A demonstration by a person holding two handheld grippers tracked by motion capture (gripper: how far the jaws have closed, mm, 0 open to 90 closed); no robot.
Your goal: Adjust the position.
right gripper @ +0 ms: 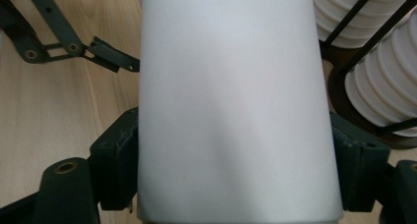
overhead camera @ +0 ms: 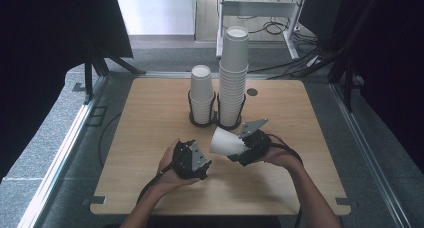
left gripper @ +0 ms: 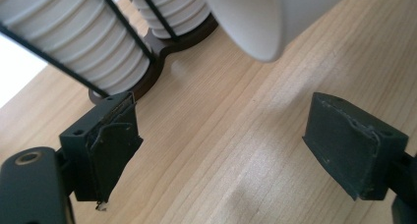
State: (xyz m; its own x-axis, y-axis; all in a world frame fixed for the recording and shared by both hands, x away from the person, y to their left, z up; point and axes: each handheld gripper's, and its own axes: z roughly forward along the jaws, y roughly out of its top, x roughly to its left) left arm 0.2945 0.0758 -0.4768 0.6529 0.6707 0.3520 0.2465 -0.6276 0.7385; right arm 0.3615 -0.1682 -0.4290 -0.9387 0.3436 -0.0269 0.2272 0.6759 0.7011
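A white paper cup (overhead camera: 226, 142) lies on its side just above the table, its mouth pointing left, and my right gripper (overhead camera: 240, 148) is shut on it. In the right gripper view the cup (right gripper: 231, 111) sits between both jaws of that gripper (right gripper: 236, 160). My left gripper (overhead camera: 194, 155) hovers to the cup's left, open and with nothing in it. In the left gripper view its jaws (left gripper: 221, 145) stand wide apart over bare wood, with the cup's rim (left gripper: 265, 17) ahead of them. Behind stand a short cup stack (overhead camera: 202, 95) and a tall cup stack (overhead camera: 234, 78).
Both stacks stand in a black wire holder (overhead camera: 215, 122) near the middle of the wooden table (overhead camera: 150, 138); its base (left gripper: 147, 76) lies close ahead of the left jaws. Dark screens and cables surround the table. A desk frame (overhead camera: 260, 10) stands beyond it.
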